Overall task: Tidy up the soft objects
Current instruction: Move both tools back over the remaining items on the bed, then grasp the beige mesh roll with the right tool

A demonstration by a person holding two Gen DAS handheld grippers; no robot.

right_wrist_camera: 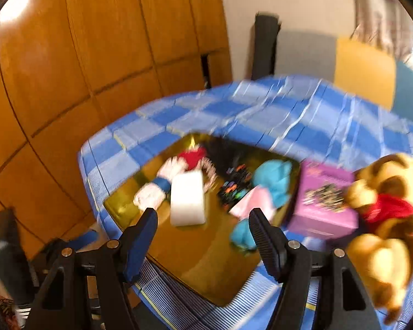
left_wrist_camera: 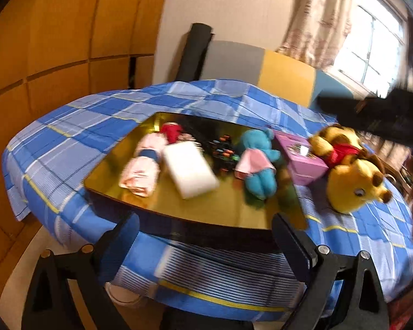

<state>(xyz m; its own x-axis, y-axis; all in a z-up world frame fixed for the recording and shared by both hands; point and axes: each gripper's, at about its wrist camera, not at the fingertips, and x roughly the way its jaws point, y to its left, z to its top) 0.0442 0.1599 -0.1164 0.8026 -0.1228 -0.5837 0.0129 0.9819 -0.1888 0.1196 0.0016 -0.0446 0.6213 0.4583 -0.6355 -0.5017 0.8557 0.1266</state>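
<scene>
A gold tray (left_wrist_camera: 206,206) lies on a table with a blue checked cloth (left_wrist_camera: 68,148). On the tray are a rolled pink-and-white cloth with a blue band (left_wrist_camera: 143,170), a red soft item (left_wrist_camera: 172,132), a white foam block (left_wrist_camera: 190,170), a dark item with coloured spots (left_wrist_camera: 223,151) and a blue plush in a pink dress (left_wrist_camera: 257,162). A yellow plush bear in a red shirt (left_wrist_camera: 347,165) lies right of the tray on the cloth. My left gripper (left_wrist_camera: 206,236) is open, before the table's near edge. My right gripper (right_wrist_camera: 203,233) is open over the tray's near part (right_wrist_camera: 206,261), near the foam block (right_wrist_camera: 187,202) and the blue plush (right_wrist_camera: 272,184).
A purple box (left_wrist_camera: 303,159) sits at the tray's right edge, between the blue plush and the bear (right_wrist_camera: 385,220). Wooden wardrobe panels (left_wrist_camera: 41,55) stand at left. A dark chair back (left_wrist_camera: 195,52) and a yellow panel (left_wrist_camera: 286,77) are behind the table. A window (left_wrist_camera: 371,49) is at right.
</scene>
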